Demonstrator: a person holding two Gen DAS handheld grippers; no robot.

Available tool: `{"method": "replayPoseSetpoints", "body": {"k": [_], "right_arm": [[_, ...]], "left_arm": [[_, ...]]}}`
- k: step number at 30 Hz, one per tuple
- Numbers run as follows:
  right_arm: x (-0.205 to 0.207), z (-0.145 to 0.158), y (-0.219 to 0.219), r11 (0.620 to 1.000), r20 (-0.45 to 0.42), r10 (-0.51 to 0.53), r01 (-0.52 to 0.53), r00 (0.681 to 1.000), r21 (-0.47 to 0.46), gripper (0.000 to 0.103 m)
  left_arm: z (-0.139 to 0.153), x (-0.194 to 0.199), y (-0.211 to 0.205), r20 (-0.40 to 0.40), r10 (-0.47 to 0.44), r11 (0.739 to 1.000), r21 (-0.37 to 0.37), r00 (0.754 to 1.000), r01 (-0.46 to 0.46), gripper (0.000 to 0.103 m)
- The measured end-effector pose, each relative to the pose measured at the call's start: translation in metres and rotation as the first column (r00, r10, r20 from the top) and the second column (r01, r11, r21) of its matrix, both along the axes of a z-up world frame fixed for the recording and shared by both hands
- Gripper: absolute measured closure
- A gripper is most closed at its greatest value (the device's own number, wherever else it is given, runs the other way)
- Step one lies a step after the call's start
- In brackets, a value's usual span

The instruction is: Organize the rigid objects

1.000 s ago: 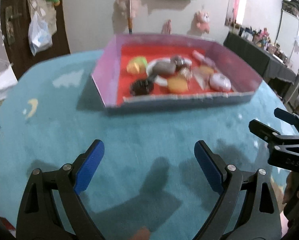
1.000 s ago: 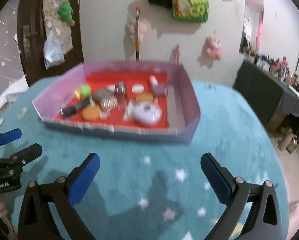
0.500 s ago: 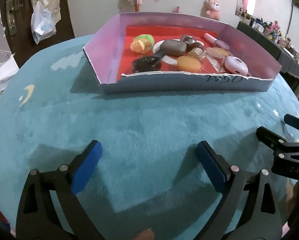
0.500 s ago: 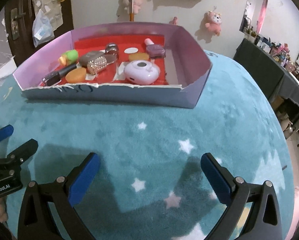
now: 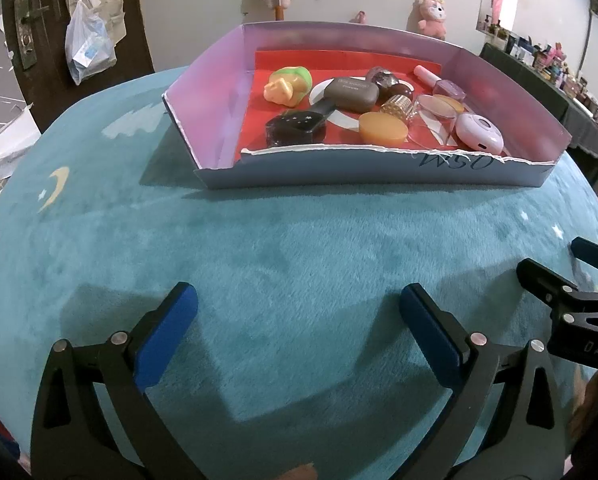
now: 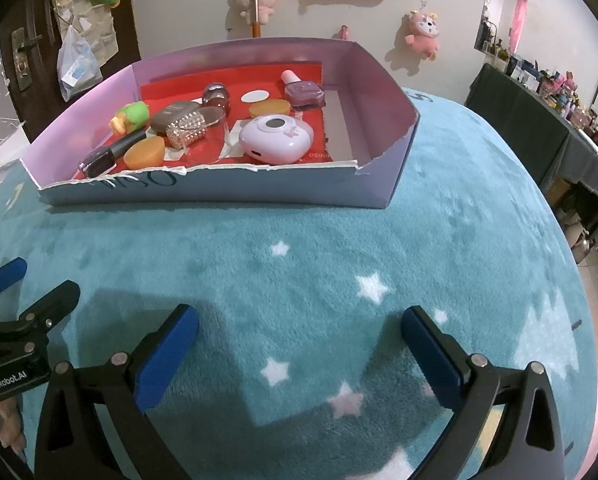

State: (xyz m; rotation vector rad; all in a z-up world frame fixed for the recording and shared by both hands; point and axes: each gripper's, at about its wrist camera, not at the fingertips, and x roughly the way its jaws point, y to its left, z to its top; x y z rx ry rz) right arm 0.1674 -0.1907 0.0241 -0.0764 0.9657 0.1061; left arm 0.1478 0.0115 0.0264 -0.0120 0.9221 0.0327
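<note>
A shallow lilac cardboard box [image 5: 379, 168] [image 6: 227, 190] with a red floor stands on the teal plush cloth ahead of both grippers. It holds several small rigid items: a green-yellow toy [image 5: 287, 84], a grey case [image 5: 351, 94], a black bottle [image 5: 295, 128], an orange disc [image 5: 383, 130], a lilac oval device [image 5: 479, 136] [image 6: 275, 138] and a nail-polish bottle [image 6: 303, 90]. My left gripper [image 5: 299, 324] is open and empty, low over the cloth. My right gripper [image 6: 299, 344] is open and empty beside it.
The teal cloth [image 6: 339, 264] with stars and a moon covers the round table. A dark door [image 5: 31, 40] with a hanging bag is at the back left. A dark shelf [image 6: 539, 120] of small items stands on the right. Plush toys hang on the wall.
Both grippers have tilted down and moved closer to the box, which now appears larger and sharper. Both stay open and empty.
</note>
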Motion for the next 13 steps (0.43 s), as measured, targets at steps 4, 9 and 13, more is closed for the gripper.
{"method": "replayPoseSetpoints", "body": {"k": [4, 9, 13], "right_arm": [[0.0, -0.0001, 0.0004, 1.0, 0.001, 0.0, 0.0, 1.0, -0.002, 0.0], [0.0006, -0.0005, 0.0011, 1.0, 0.002, -0.002, 0.002, 1.0, -0.003, 0.0], [0.0005, -0.0005, 0.0007, 1.0, 0.001, -0.002, 0.002, 1.0, -0.002, 0.0]], "left_arm": [[0.0, 0.0002, -0.0006, 0.0, 0.001, 1.0, 0.0, 1.0, -0.001, 0.0], [-0.0002, 0.0004, -0.0012, 0.001, 0.005, 1.0, -0.001, 1.0, -0.005, 0.0], [-0.0002, 0.0007, -0.0008, 0.001, 0.006, 1.0, -0.002, 1.0, -0.006, 0.0]]}}
